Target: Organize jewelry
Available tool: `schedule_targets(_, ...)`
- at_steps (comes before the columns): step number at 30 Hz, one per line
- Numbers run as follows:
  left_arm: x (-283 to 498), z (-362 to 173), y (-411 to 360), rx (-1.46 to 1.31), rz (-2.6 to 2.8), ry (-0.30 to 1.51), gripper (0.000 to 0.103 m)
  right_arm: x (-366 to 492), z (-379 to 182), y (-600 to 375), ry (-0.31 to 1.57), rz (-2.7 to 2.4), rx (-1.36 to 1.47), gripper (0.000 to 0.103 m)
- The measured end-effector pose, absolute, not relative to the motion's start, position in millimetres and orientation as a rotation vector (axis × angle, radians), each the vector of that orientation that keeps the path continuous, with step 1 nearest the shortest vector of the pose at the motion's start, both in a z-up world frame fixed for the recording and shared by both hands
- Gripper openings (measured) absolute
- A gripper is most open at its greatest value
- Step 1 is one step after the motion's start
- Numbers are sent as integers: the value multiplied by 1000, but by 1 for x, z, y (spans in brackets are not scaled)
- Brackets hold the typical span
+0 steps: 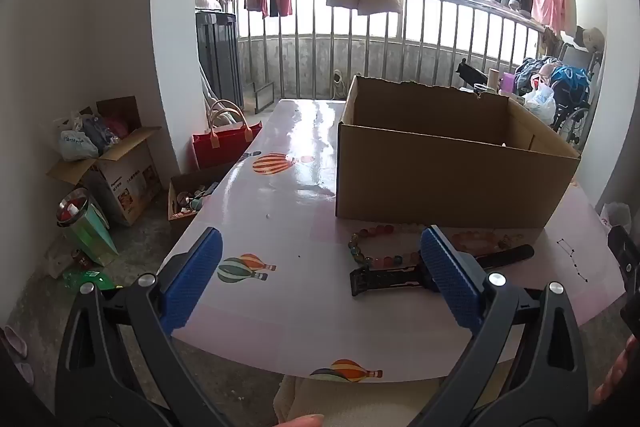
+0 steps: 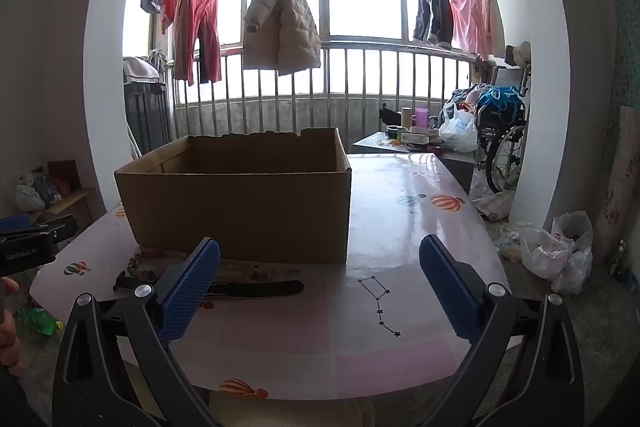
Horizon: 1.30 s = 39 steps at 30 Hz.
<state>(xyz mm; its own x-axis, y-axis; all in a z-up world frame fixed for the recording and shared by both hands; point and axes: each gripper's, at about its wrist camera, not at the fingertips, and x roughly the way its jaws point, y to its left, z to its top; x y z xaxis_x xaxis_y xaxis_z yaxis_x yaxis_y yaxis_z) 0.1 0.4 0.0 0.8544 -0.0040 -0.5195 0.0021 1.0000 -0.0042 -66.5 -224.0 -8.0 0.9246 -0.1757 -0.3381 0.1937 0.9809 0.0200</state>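
An open cardboard box (image 1: 440, 183) stands on the pink table (image 1: 280, 307); it also shows in the right wrist view (image 2: 240, 211). In front of it lie a multicoloured bead bracelet (image 1: 362, 251), an orange bead bracelet (image 1: 476, 241) and a black watch (image 1: 384, 279). In the right wrist view the watch strap (image 2: 256, 289) and beads (image 2: 140, 265) lie left of centre. My left gripper (image 1: 320, 287) is open and empty, just short of the jewelry. My right gripper (image 2: 320, 291) is open and empty over the table's near right part.
Floor clutter lies left of the table: boxes (image 1: 120, 179), a red bag (image 1: 224, 143). A low side table (image 2: 412, 143), a wheelchair (image 2: 504, 147) and plastic bags (image 2: 556, 251) stand to the right. The other gripper shows at the left edge (image 2: 28, 243).
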Motion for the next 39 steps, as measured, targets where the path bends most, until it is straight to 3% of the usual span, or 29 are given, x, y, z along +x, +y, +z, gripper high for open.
schedule_targets(39, 1, -3, -10, 1, -64, 582, 96, -67, -10, -228, 361, -211, 47, 98)
